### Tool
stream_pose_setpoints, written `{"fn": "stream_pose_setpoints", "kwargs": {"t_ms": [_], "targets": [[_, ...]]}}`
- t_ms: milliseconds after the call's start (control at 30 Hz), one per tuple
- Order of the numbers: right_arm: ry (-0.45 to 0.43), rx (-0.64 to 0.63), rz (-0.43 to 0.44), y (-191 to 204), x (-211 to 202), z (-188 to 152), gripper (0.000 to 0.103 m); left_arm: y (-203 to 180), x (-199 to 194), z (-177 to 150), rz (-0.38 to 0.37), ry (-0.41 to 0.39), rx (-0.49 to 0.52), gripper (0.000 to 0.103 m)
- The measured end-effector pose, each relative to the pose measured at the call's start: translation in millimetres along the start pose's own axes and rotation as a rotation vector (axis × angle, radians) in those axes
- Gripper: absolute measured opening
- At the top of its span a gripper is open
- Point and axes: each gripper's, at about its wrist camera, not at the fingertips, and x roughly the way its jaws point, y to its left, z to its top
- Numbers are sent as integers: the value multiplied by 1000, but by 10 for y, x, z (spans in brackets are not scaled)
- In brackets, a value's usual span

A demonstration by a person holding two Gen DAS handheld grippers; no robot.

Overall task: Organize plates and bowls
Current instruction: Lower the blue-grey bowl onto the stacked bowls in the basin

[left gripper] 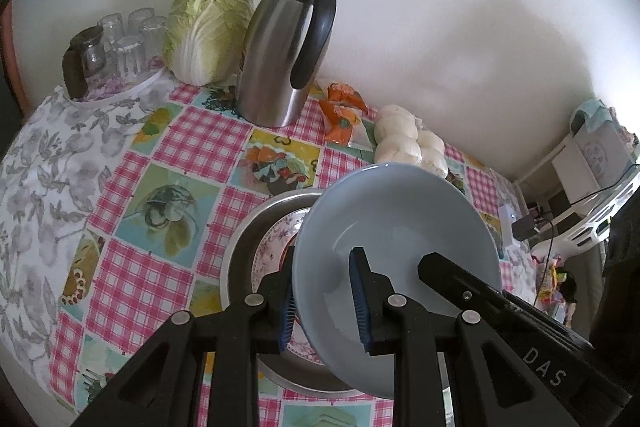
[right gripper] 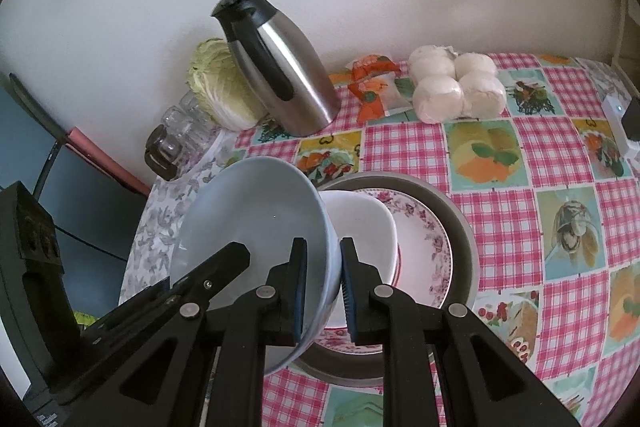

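Note:
A light blue bowl (left gripper: 400, 219) (right gripper: 248, 219) hangs tilted between both grippers. My left gripper (left gripper: 324, 301) is shut on the bowl's left rim, one blue pad inside the wall and one outside. My right gripper (right gripper: 324, 287) is shut on the opposite rim in the same way. Just under the bowl stands a round metal pan (left gripper: 248, 231) (right gripper: 460, 227). In the pan lies a floral plate (left gripper: 276, 247) (right gripper: 424, 239) with a white square bowl (right gripper: 360, 227) on it. The blue bowl hides most of that stack in the left wrist view.
Along the wall stand a steel thermos jug (left gripper: 280, 43), a cabbage (left gripper: 208, 27), upturned glasses on a tray (left gripper: 124, 39), orange packets (left gripper: 344, 111) and a bag of white buns (left gripper: 408, 143). A white charger (right gripper: 616, 119) sits near the table's right edge.

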Motion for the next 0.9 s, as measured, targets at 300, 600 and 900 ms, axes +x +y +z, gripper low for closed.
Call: {"fn": "stream_pose_setpoints", "kwargs": {"t_ms": [300, 600, 900], "targets": [[15, 14, -14, -67, 82, 12, 18, -6, 146, 17, 2, 24, -6, 26], [37, 26, -23, -117, 205, 15, 18, 4, 252, -8, 14, 38, -6, 26], [68, 45, -34, -184, 356, 5, 19, 33, 383, -12, 15, 66, -20, 26]]}}
